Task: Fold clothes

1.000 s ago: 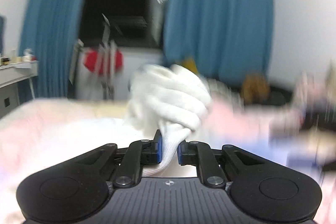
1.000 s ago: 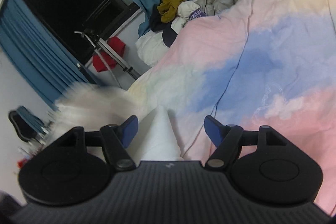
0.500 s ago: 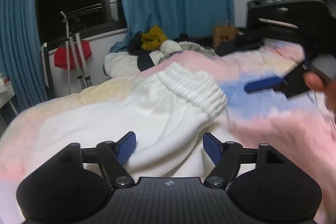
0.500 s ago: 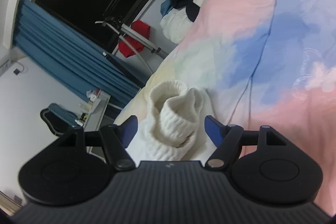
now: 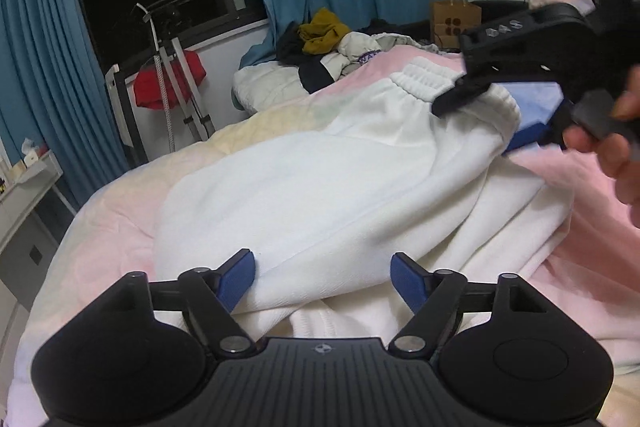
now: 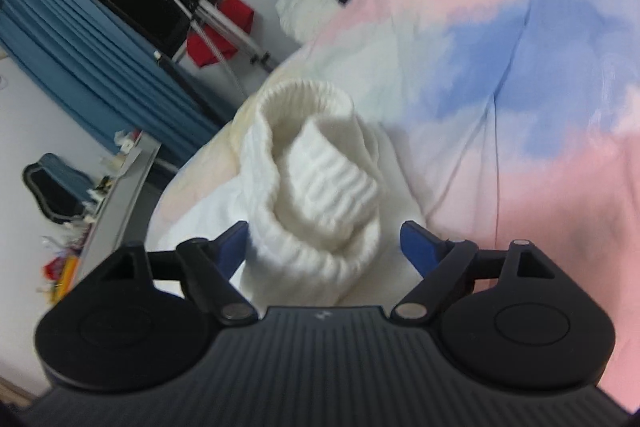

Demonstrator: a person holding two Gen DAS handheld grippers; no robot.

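Both grippers are spread wide and holding nothing right now. Left gripper hovers low over a fold of the white sweatpants, blue pads either side of a soft ridge of cloth. Right gripper sits at the ribbed elastic band, jaws apart around the bunched band, with the person's hand on its handle.

The pants lie on the pastel duvet, one layer doubled over another, so it could be mid-fold or just dropped in a heap, hard to say.

For whichever grab comes next: pinch through all the layers at the band, since that thick ribbing bunches and can slip. The fabric looks like heavy fleece, matte, with rounded, puffy creases rather than sharp ones. The duvet underneath is soft and wrinkly too, so it's not a firm base.
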